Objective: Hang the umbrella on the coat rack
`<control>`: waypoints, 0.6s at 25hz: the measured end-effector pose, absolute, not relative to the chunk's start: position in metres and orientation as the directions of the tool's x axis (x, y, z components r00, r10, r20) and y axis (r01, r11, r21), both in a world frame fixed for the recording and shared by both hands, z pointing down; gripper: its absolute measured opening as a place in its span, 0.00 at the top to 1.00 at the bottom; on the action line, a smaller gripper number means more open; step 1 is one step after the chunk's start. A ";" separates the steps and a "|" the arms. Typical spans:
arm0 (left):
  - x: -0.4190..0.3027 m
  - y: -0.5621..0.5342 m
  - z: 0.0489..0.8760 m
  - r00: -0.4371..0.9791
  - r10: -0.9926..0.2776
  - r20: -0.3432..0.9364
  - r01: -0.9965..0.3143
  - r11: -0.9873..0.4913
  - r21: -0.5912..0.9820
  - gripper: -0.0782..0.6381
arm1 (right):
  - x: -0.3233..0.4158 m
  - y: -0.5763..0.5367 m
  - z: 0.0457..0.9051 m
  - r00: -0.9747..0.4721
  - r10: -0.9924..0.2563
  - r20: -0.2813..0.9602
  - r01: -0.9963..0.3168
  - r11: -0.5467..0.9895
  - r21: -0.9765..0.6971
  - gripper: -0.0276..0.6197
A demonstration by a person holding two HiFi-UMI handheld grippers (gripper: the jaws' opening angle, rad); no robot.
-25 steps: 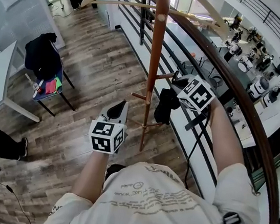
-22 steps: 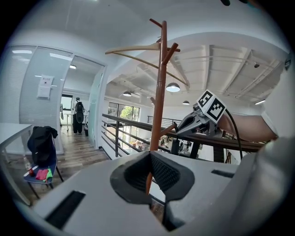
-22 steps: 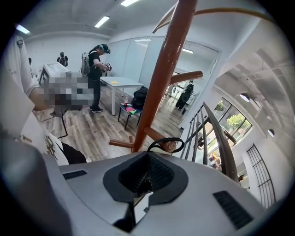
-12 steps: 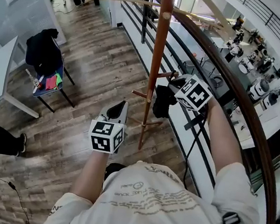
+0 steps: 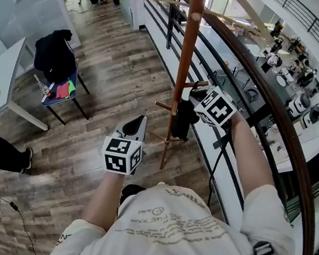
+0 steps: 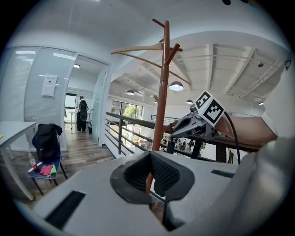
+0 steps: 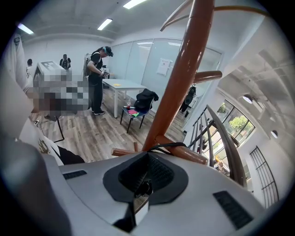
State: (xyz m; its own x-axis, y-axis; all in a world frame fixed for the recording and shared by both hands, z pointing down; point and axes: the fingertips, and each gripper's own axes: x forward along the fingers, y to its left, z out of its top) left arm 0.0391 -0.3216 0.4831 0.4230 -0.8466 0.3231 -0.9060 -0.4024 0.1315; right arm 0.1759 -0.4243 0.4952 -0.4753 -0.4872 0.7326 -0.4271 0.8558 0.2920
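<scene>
Wood-plank floor (image 5: 113, 82) below, railing (image 5: 278, 120) at three o'clock. Right gripper (image 5: 195, 102) is clamped on the black umbrella (image 5: 181, 121), which dangles against the coat rack (image 5: 183, 68) pole, its strap (image 7: 168, 146) lying across a lower peg (image 7: 189, 155). Left gripper (image 5: 135, 124) hangs at seven o'clock of the pole, jaws pressed together, nothing between them.

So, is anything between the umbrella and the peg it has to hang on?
Nothing visible blocks it. The umbrella, held in the right gripper, hangs right beside the coat rack pole, and its strap seems to lie across the lower peg already. The left gripper is off to the side, clear of both.
</scene>
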 end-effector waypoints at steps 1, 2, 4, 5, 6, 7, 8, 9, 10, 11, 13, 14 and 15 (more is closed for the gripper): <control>0.037 -0.321 0.484 0.420 -0.847 0.326 -0.907 -0.400 0.132 0.88 | 0.173 -0.425 0.496 -0.475 -0.488 0.732 -0.428 0.855 0.293 0.95; 0.035 -0.321 0.485 0.418 -0.847 0.329 -0.908 -0.397 0.133 0.88 | 0.170 -0.426 0.497 -0.475 -0.488 0.732 -0.428 0.855 0.293 0.95; 0.032 -0.319 0.487 0.412 -0.848 0.334 -0.911 -0.390 0.133 0.88 | 0.166 -0.427 0.499 -0.474 -0.491 0.730 -0.427 0.854 0.297 0.95; 0.032 -0.318 0.489 0.408 -0.849 0.336 -0.913 -0.386 0.133 0.88 | 0.164 -0.427 0.501 -0.473 -0.493 0.730 -0.427 0.853 0.300 0.95; 0.031 -0.317 0.490 0.406 -0.849 0.337 -0.914 -0.384 0.134 0.88 | 0.162 -0.426 0.503 -0.473 -0.494 0.729 -0.427 0.853 0.301 0.95; 0.031 -0.315 0.491 0.405 -0.850 0.338 -0.914 -0.382 0.134 0.88 | 0.161 -0.425 0.505 -0.473 -0.494 0.729 -0.428 0.853 0.300 0.95; 0.031 -0.314 0.492 0.404 -0.850 0.338 -0.915 -0.381 0.134 0.88 | 0.160 -0.424 0.507 -0.473 -0.492 0.731 -0.428 0.853 0.297 0.95; 0.030 -0.314 0.493 0.402 -0.850 0.339 -0.915 -0.380 0.133 0.88 | 0.159 -0.424 0.509 -0.473 -0.490 0.732 -0.429 0.854 0.295 0.95; 0.028 -0.314 0.493 0.400 -0.851 0.340 -0.917 -0.377 0.134 0.88 | 0.157 -0.424 0.512 -0.471 -0.488 0.735 -0.428 0.855 0.293 0.95; 0.026 -0.315 0.492 0.396 -0.853 0.340 -0.918 -0.373 0.134 0.88 | 0.155 -0.424 0.514 -0.470 -0.486 0.737 -0.426 0.856 0.293 0.95; 0.022 -0.316 0.492 0.388 -0.855 0.344 -0.921 -0.364 0.135 0.88 | 0.152 -0.425 0.518 -0.466 -0.483 0.742 -0.421 0.858 0.294 0.95; 0.020 -0.317 0.493 0.385 -0.855 0.348 -0.923 -0.362 0.134 0.88 | 0.151 -0.425 0.520 -0.464 -0.482 0.743 -0.419 0.859 0.295 0.95; 0.019 -0.317 0.494 0.384 -0.854 0.351 -0.923 -0.360 0.133 0.88 | 0.150 -0.426 0.522 -0.463 -0.481 0.744 -0.420 0.859 0.294 0.95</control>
